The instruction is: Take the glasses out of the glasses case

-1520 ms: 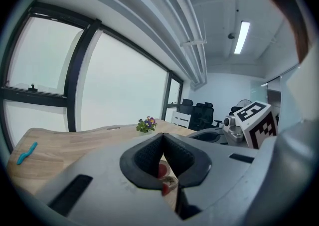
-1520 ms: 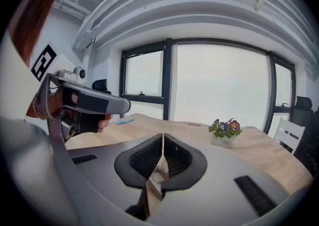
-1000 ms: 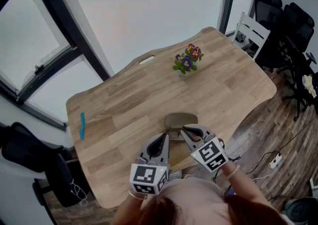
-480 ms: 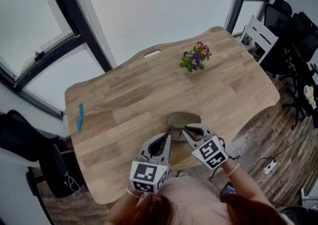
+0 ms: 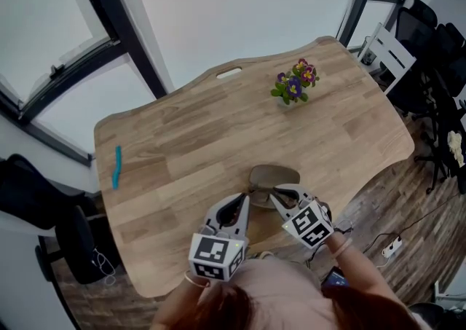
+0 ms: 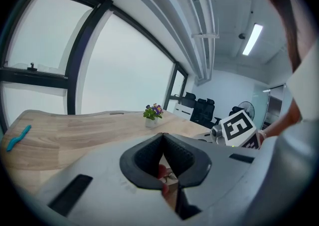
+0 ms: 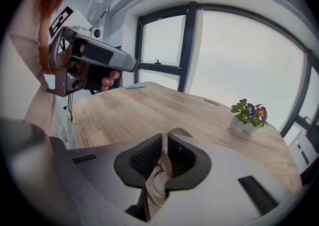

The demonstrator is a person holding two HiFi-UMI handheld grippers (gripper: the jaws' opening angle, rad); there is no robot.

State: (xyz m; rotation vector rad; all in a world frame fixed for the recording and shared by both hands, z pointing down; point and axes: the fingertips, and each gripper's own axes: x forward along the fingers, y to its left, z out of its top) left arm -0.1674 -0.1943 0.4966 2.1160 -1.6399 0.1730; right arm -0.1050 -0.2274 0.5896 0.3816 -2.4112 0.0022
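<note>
**Item:** taupe oval glasses case, one, lying on the near part of the pale wooden bench.

**Right gripper**: its fingers were closed on the case's taupe flap.

**Left gripper**: its fingers were closed with the tips meeting. What appeared to be a thin part of the dark-framed glasses was pinched between them.

**Glasses:** one pair, sitting at the near mouth of the case between the two grippers, not yet clear of it.

**Risks, as judged:**
- The thin frame part could slip from so narrow a pinch and fall towards the bench's near edge.
- If the flap were held loosely, a pull could drag the case along with the glasses.

**Also counted:**
- Grippers, two.
- White pot of purple and yellow flowers, one, far right.
- Turquoise strip, one, left.
</note>
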